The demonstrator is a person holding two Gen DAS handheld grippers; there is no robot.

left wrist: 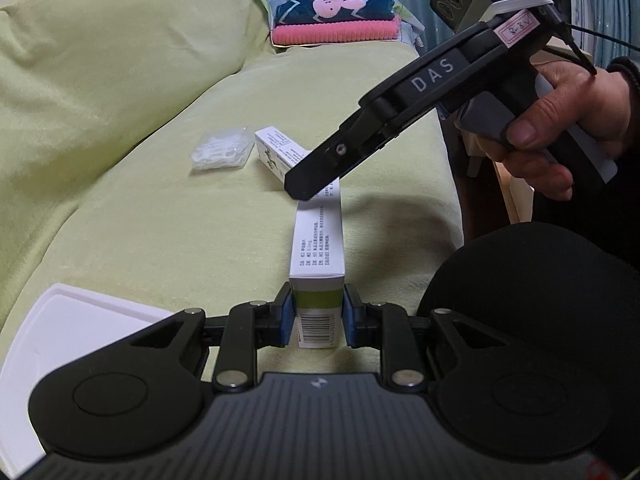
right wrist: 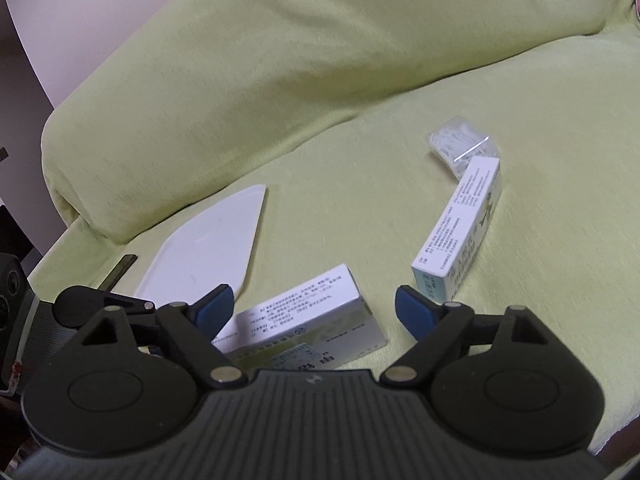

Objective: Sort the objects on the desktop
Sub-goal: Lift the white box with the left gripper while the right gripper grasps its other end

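My left gripper is shut on the near end of a long white medicine box with a green band. The same box shows in the right wrist view, between and below my right gripper's open jaws. In the left wrist view the right gripper hovers over the box's far end. A second white medicine box lies further out, also seen in the left wrist view. A clear bag of small white pieces lies beside it. A white tray lies to the left.
Everything rests on a sofa seat under a light green cover, with its backrest behind. Folded pink and dark blue towels sit at the far end of the seat. The seat's right edge drops off.
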